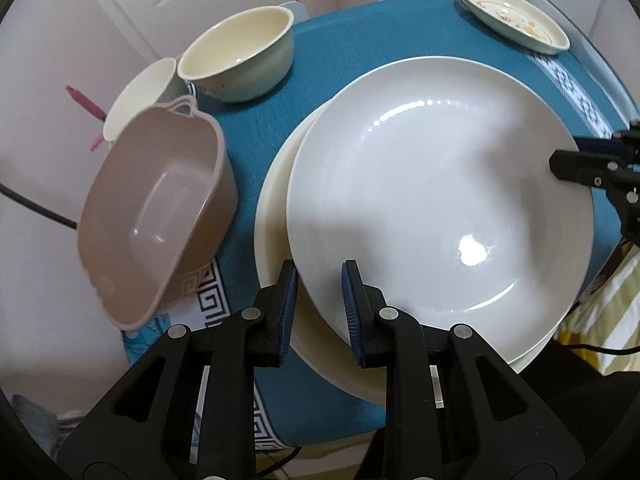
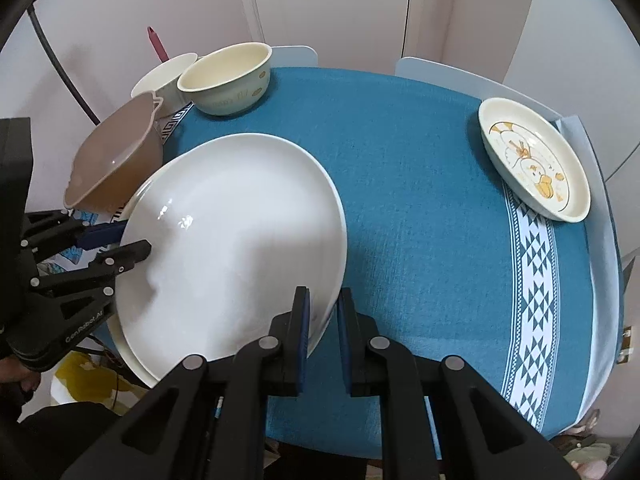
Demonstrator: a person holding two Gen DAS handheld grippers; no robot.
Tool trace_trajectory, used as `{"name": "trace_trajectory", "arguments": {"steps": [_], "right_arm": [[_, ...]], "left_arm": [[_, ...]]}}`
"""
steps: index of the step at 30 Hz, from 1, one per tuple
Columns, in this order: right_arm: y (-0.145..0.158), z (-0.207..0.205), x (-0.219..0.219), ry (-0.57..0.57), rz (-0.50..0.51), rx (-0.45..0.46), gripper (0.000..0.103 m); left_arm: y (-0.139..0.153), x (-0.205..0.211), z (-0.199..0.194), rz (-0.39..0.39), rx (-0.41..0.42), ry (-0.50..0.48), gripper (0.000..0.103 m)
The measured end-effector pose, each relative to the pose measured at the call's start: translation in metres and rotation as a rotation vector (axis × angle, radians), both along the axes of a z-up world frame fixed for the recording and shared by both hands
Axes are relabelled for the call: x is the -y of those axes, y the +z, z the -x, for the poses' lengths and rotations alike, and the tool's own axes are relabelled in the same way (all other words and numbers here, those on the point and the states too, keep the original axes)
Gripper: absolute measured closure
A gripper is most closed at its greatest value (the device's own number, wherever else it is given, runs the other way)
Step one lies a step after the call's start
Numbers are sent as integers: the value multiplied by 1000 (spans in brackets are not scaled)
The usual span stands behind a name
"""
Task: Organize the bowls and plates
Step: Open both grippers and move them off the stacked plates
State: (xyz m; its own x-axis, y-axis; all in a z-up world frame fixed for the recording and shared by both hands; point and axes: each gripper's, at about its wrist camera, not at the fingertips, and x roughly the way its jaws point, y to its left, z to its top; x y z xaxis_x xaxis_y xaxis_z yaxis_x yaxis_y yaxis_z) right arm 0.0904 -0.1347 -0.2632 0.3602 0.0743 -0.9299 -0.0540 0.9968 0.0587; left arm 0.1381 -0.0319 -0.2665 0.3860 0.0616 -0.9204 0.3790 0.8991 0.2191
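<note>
A large white plate (image 1: 440,180) (image 2: 240,220) hangs tilted just above a cream plate (image 1: 272,232) that lies on the blue tablecloth (image 2: 420,200). My left gripper (image 1: 320,304) (image 2: 134,239) is shut on the white plate's rim, one finger on top and one beneath. On the opposite side my right gripper (image 2: 324,320) (image 1: 572,156) is shut on the rim too. Most of the cream plate is hidden under the white one.
A brown plastic basin (image 1: 156,208) (image 2: 112,164) leans at the table's left edge. Behind it stand a cream bowl (image 1: 236,60) (image 2: 224,80) and a white bowl (image 1: 136,92) (image 2: 164,76). A duck-printed plate (image 1: 516,16) (image 2: 532,160) sits at the far right corner.
</note>
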Motion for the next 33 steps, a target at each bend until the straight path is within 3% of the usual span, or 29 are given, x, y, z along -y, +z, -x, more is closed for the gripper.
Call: {"name": "trace_trajectory", "arguments": {"steps": [6, 22, 29, 33], "right_arm": [[1, 0, -5, 21, 39, 2, 91], [0, -2, -12, 93, 82, -6, 91], [1, -2, -11, 103, 72, -2, 91], [17, -2, -6, 86, 34, 42, 91]], "left_arm": [[1, 7, 4, -72, 30, -27, 83], [0, 8, 21, -140, 70, -6, 83], [4, 2, 25, -106, 64, 18, 83], [22, -4, 24, -38, 55, 49, 83]]}}
